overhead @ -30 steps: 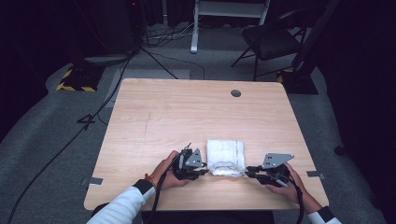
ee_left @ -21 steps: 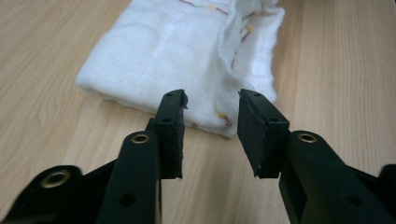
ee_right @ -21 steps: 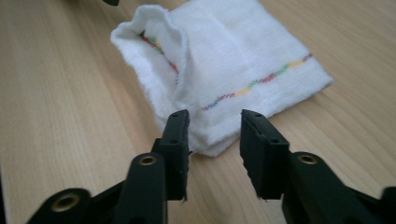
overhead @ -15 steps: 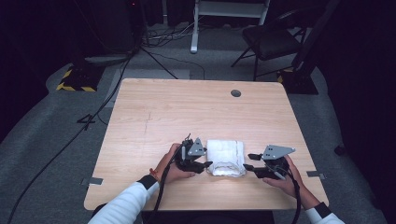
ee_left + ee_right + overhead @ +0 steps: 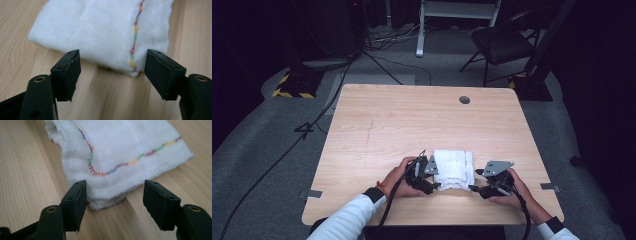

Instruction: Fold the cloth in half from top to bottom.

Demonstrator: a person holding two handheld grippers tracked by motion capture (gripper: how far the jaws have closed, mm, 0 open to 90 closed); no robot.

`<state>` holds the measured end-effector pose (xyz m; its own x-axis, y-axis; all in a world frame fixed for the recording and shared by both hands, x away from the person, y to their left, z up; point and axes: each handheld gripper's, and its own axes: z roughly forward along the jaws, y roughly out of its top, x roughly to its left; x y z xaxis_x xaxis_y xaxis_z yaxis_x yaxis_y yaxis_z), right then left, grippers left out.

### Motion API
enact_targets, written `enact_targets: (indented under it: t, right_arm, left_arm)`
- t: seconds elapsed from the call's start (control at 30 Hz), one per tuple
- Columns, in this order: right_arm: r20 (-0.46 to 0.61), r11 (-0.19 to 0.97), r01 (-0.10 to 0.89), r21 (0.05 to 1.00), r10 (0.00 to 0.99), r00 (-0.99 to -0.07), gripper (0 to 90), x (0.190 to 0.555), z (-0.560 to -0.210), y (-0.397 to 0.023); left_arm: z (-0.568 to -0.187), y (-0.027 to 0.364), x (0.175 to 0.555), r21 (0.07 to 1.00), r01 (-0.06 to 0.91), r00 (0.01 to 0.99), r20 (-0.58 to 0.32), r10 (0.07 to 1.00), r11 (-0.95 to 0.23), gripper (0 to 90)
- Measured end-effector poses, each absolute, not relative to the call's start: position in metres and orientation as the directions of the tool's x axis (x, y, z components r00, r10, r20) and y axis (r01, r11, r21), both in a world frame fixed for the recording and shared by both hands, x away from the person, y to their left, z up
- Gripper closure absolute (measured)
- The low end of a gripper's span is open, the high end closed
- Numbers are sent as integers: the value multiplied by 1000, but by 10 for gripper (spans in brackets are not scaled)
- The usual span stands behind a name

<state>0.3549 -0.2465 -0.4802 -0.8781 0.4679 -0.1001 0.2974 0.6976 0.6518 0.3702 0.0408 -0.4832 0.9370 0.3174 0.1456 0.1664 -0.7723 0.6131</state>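
both hand-held grippers sit at the near edge of the bench (image 5: 377,125), jaws wide apart and holding nothing: left hand-held gripper (image 5: 112,72) at one near corner of the folded white cloth (image 5: 454,168), right hand-held gripper (image 5: 115,195) at the other. no readable writing; the cloth bears multicoloured stitching.

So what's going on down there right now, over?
Left gripper and right gripper open, flanking the folded white towel. Towel flat on table, ungrabbed. Nothing in the way.

White folded cloth (image 5: 454,169) lies flat on the wooden table (image 5: 412,125), near its front edge. Multicolour zigzag stitch line runs along its hem.
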Motion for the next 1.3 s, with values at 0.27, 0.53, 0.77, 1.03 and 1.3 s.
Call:
enact_targets:
  t: [0.27, 0.53, 0.77, 1.03, 1.3]
  right_arm:
    - [-100, 697, 312, 646, 482, -870, 337, 354, -481, -253]
    - [-121, 672, 304, 675, 507, -853, 326, 354, -469, -261]
    - [-137, 649, 319, 691, 551, -823, 324, 354, -461, -279]
    - [-166, 652, 342, 676, 588, -792, 315, 350, -463, -294]
    - [-174, 635, 367, 680, 626, -760, 299, 346, -466, -316]
  left_arm:
    - [-478, 60, 372, 641, 210, 922, 122, 368, -739, 259]
    - [-467, 94, 368, 675, 251, 891, 119, 438, -694, 214]
    - [-464, 121, 360, 660, 260, 856, 180, 485, -705, 208]
    - [-460, 142, 350, 645, 259, 837, 222, 501, -719, 207]
    - [-466, 161, 344, 618, 286, 812, 249, 527, -732, 205]
